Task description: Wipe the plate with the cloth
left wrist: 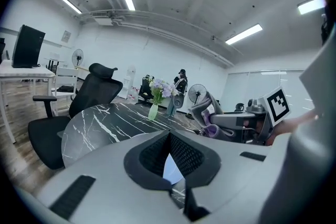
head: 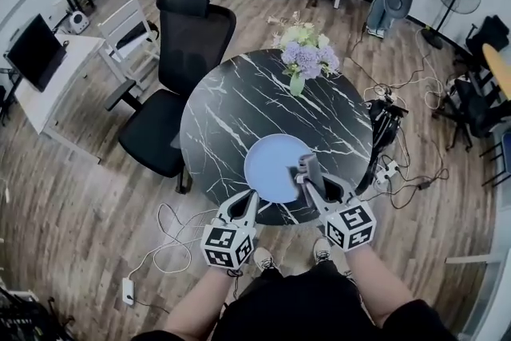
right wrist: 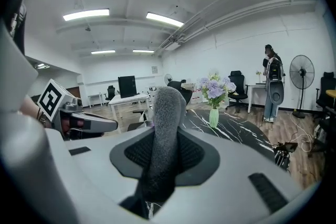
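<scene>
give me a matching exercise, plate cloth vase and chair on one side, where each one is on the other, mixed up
Things:
1. plate
2. cloth
3. vase
4. chair

Places:
A. between the jaws of the right gripper
B. on the floor beside the table
C. on the table's far side from the person
D. on the table's near side, close to both grippers

Pairs: 1-D, 2-A, 3-C, 4-B
</scene>
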